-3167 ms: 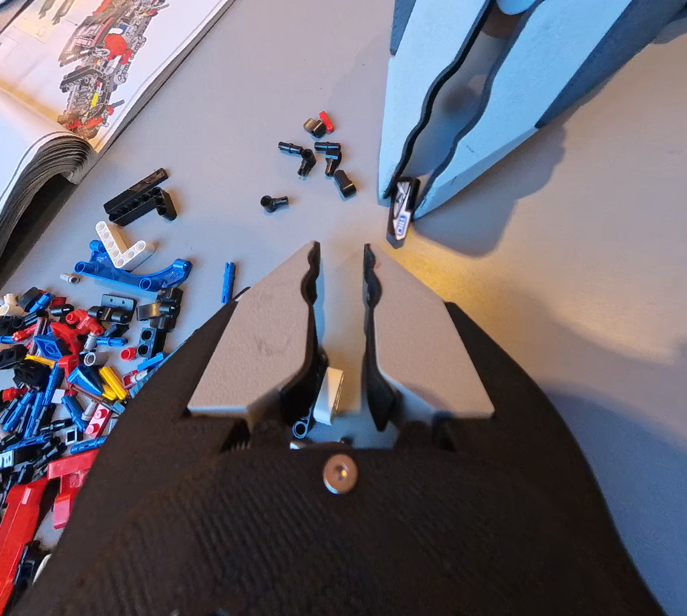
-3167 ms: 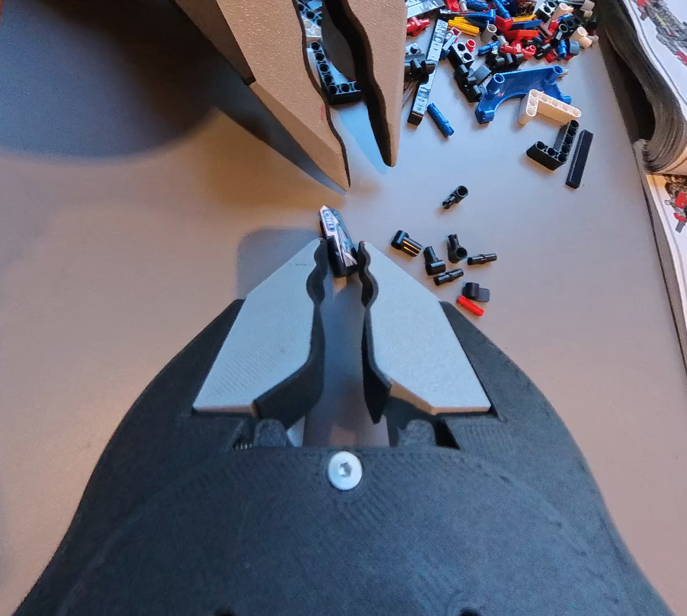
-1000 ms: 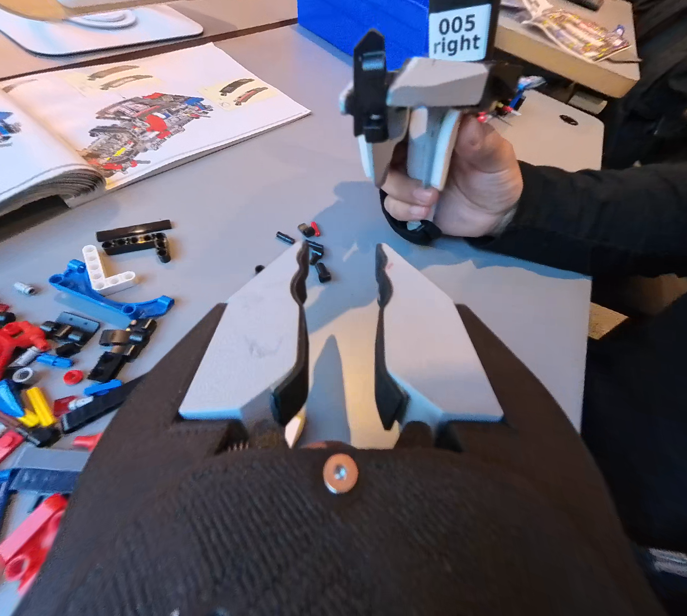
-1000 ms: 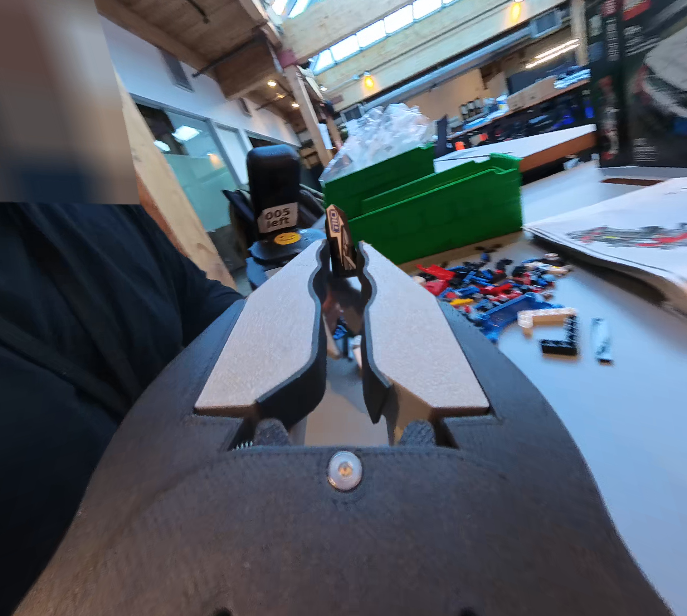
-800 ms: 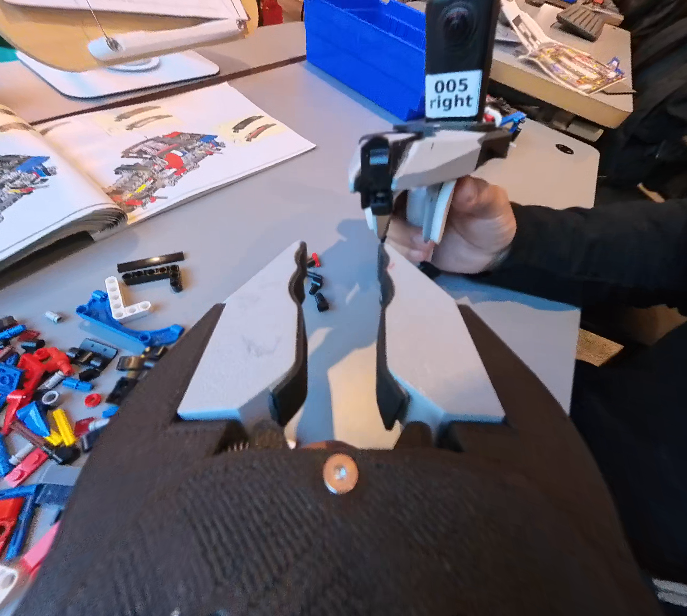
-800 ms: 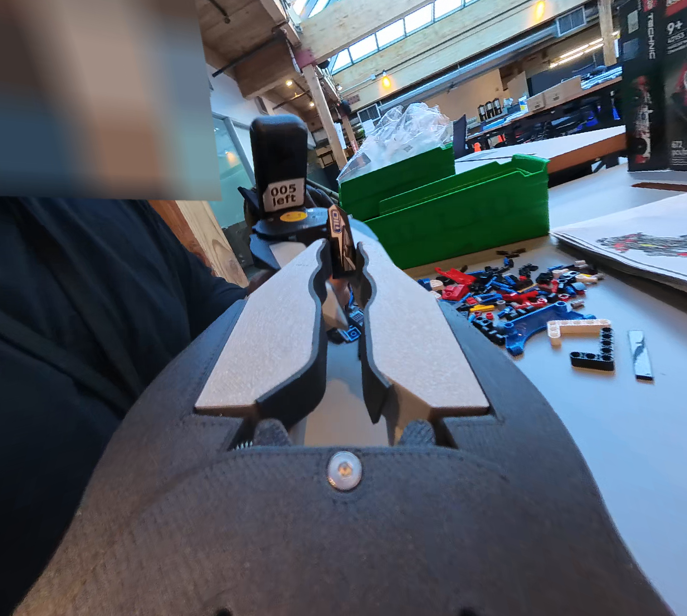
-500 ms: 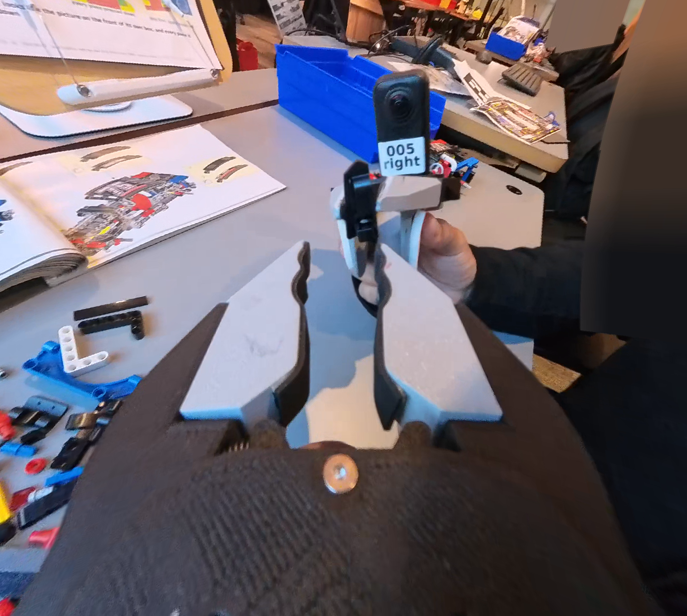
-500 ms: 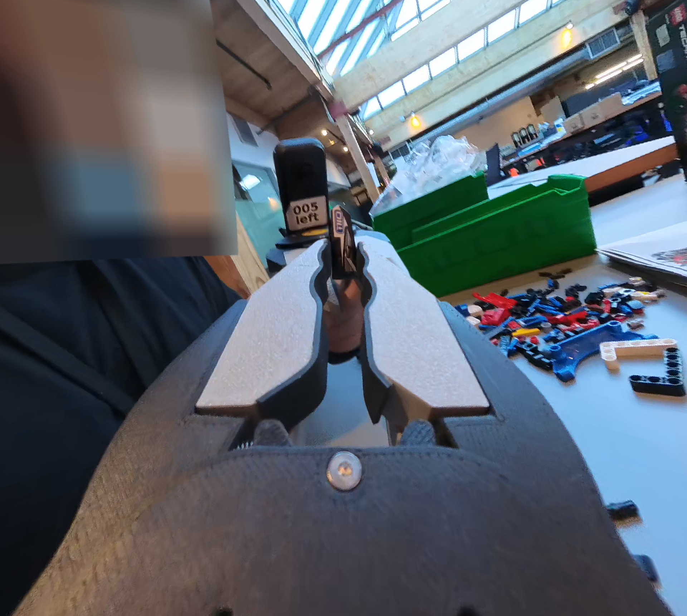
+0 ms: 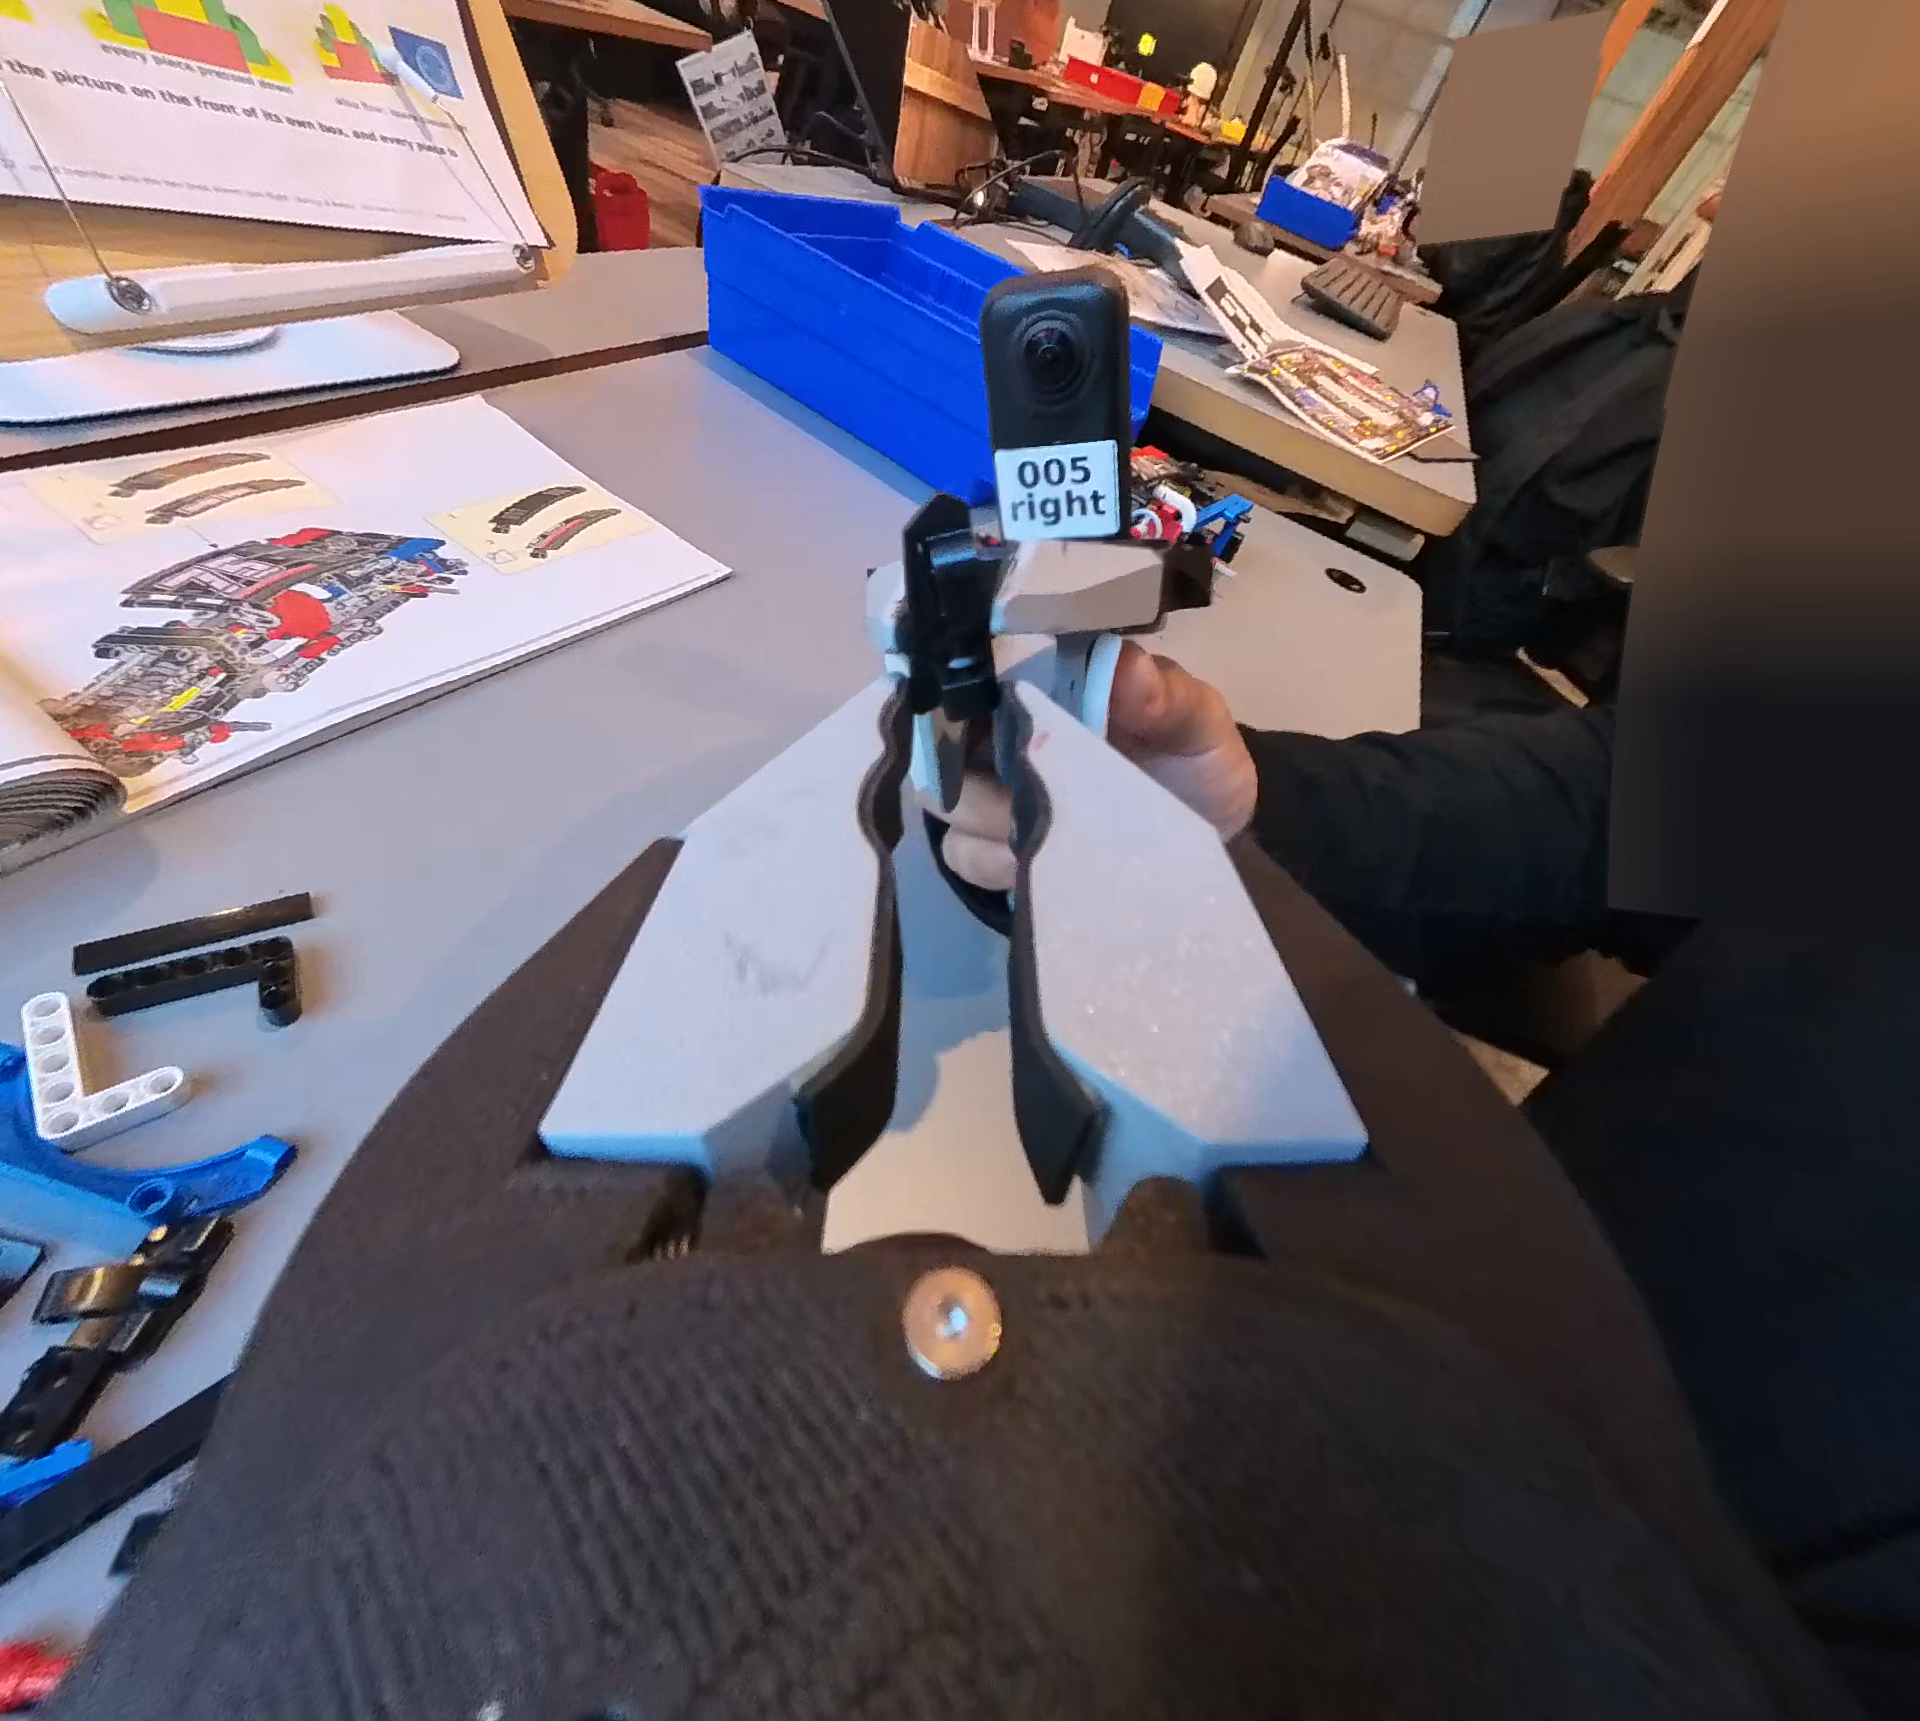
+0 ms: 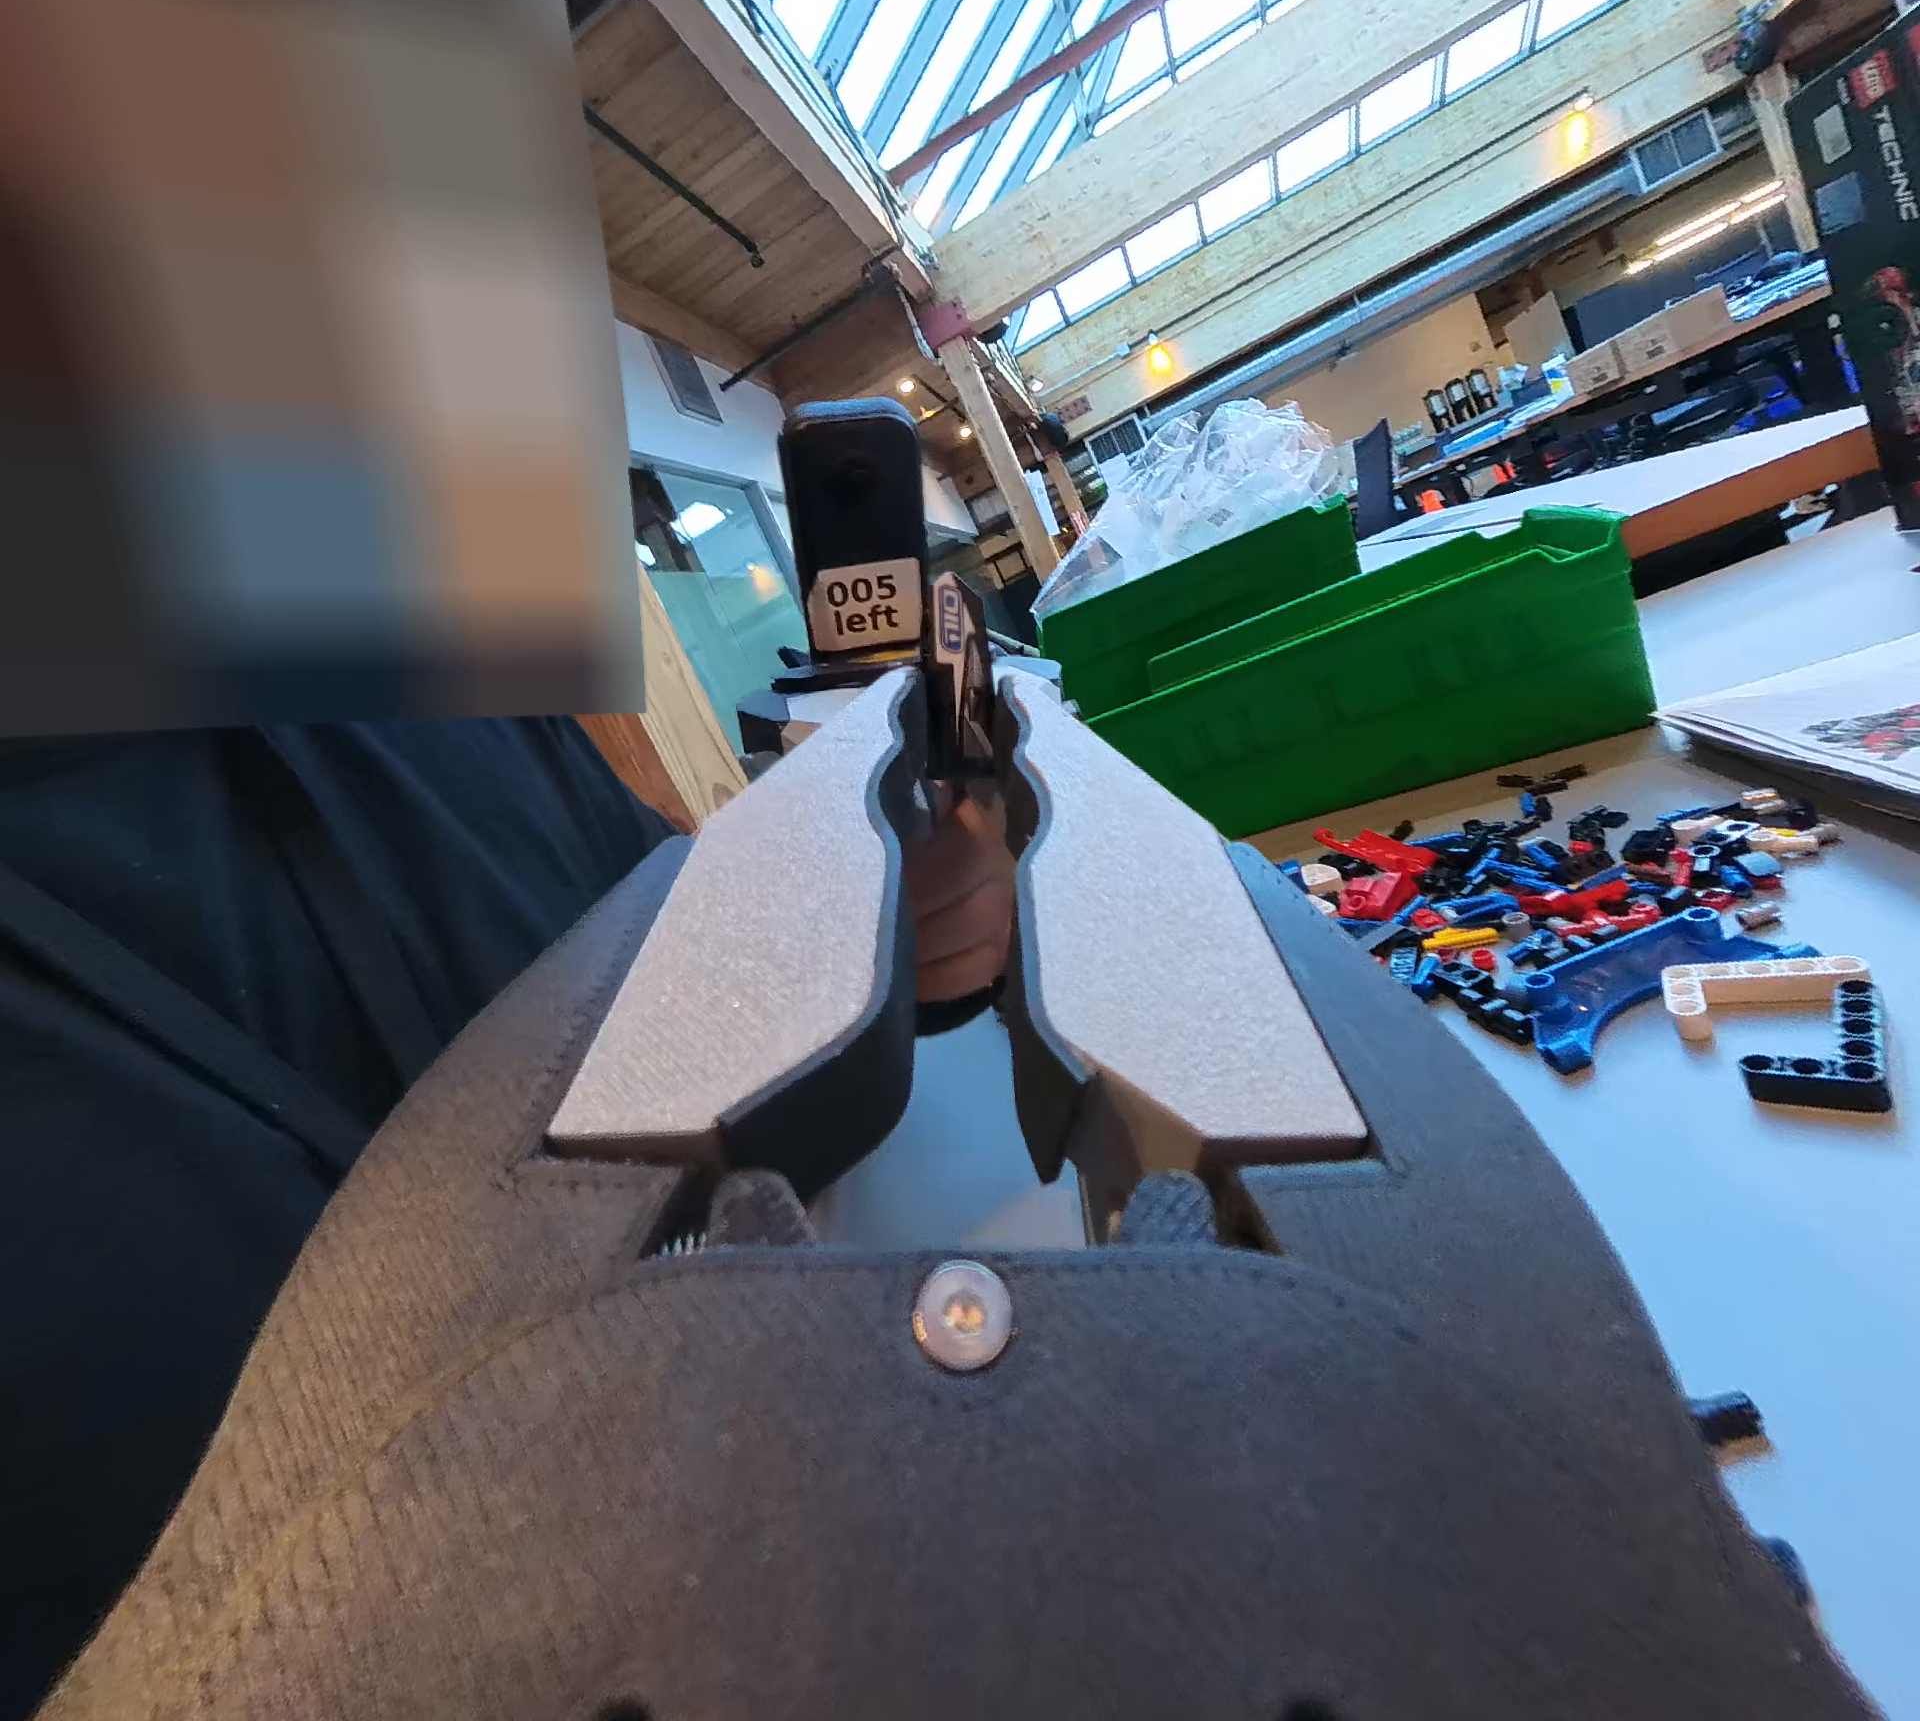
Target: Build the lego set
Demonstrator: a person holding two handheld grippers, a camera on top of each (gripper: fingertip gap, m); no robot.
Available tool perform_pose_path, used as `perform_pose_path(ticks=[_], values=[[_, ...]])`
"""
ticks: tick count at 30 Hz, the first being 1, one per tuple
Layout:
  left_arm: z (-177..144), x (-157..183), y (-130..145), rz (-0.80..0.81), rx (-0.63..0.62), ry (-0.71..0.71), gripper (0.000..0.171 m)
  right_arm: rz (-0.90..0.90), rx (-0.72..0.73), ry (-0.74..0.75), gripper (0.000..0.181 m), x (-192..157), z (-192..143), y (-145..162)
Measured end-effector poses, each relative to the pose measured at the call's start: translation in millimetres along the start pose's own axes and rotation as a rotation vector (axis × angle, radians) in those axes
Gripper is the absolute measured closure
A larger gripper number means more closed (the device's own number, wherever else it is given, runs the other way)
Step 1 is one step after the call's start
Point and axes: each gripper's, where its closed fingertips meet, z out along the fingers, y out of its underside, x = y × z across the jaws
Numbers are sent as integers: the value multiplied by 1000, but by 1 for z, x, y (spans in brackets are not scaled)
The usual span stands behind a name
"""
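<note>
My right gripper is shut on a small black piece with a printed sticker and holds it upright, up in the air. My left gripper is open and empty, also raised above the grey table. The two grippers face each other tip to tip and close together. In the left wrist view the right gripper, held by a hand, shows just past my left fingertips. In the right wrist view the left gripper is mostly hidden behind the piece; only its camera body shows.
A heap of loose pieces lies on the table with a blue curved part, a white L-beam and a black L-beam. An open instruction booklet, a blue bin and green bins stand around. The tips of both grippers are at nearly the same place. Both grippers' tips are roughly 20 cm from the black L-beam. It is also in sight in the left wrist view.
Both grippers have risen from the table and turned to face each other, then drawn closer. The right gripper has kept hold of the black piece throughout.
</note>
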Motion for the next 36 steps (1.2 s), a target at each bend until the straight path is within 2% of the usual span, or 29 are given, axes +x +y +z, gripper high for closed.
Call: perform_pose_path(ticks=[3, 7, 8, 10, 13, 15, 18, 19, 22, 29, 36], values=[[-2, -2, 7, 34, -63, -5, 159, -10, -41, 15, 173, 3, -4, 4], [-5, -13, 30, 87, -245, -19, 159, -40, -216, 95, 174, 14, -15, 21], [-6, -18, 40, 106, -306, -33, 159, -61, -269, 121, 176, 17, -19, 25], [-8, -25, 65, 141, -455, -37, 159, -107, -331, 185, 165, 22, -27, 25], [-11, -38, 110, 192, -691, -49, 159, -208, -341, 259, 164, 26, -36, 16], [-6, -39, 130, 202, -768, -36, 159, -230, -368, 291, 168, 32, -39, 21], [6, -34, 140, 198, -777, -5, 156, -231, -444, 315, 171, 38, -39, 35], [6, -33, 140, 193, -771, -2, 146, -248, -461, 329, 171, 39, -39, 38], [-5, -37, 137, 186, -770, -14, 133, -318, -495, 388, 172, 46, -44, 39], [-50, -71, 109, 204, -682, -159, 135, -370, -477, 509, 174, 62, -55, 28], [-59, -115, 68, 175, -516, -256, 138, -365, -534, 506, 169, 68, -58, 40]])
